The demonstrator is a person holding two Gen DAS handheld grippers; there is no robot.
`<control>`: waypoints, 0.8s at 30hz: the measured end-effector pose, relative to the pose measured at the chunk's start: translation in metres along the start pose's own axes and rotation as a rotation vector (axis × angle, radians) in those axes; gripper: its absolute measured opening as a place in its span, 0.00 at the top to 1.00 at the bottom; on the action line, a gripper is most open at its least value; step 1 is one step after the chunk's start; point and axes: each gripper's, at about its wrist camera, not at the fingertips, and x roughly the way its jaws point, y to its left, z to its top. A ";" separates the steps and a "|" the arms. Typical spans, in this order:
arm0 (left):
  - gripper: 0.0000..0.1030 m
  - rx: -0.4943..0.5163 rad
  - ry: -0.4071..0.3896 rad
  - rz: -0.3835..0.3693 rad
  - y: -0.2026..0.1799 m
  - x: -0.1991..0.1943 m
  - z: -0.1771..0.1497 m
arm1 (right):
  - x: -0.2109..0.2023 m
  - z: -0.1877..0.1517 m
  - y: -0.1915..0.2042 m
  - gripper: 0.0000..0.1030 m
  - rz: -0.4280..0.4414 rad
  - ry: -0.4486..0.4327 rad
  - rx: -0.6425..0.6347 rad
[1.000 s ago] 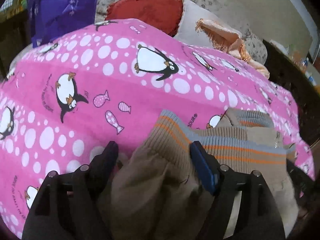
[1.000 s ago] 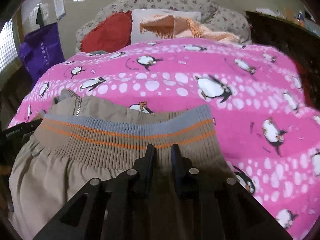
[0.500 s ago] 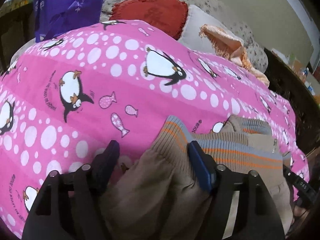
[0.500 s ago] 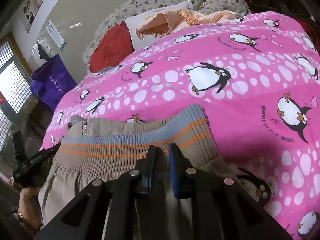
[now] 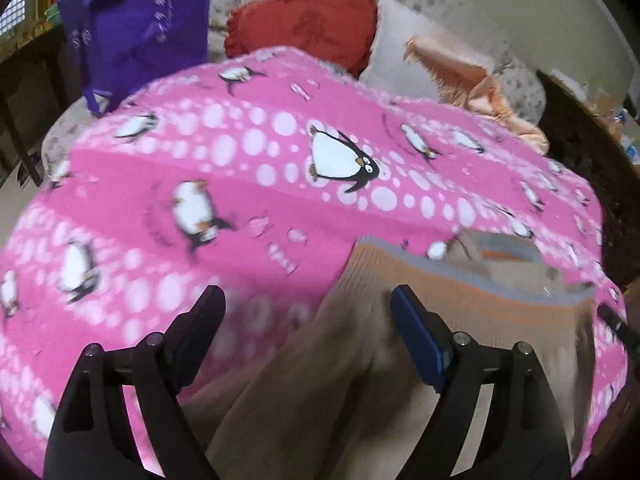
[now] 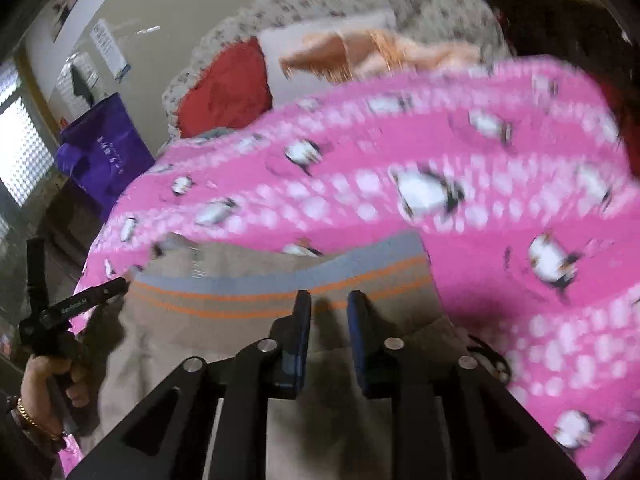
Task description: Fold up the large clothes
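— Where is the garment?
— Tan jacket with a grey-and-orange ribbed hem (image 6: 280,284), spread on the pink penguin-print blanket (image 5: 240,168), at 5 o'clock in the left wrist view.
— Left gripper (image 5: 308,312)?
— Spread wide, over the jacket's edge, gripping nothing.
— Right gripper (image 6: 329,312)?
— Nearly pressed together, seemingly pinching tan cloth just below the hem.
— Beyond the blanket?
— Red round cushion (image 5: 304,28) at 12 o'clock, purple fabric bag (image 5: 136,24) at 11.

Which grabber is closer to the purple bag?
Left. The left gripper is on the bed's bag side, near the jacket's edge. The right gripper is farther along the hem, away from the purple bag.
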 end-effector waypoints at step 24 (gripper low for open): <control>0.17 0.181 -0.016 -0.179 -0.058 -0.070 -0.098 | -0.045 -0.092 0.057 0.30 -0.108 -0.019 -0.171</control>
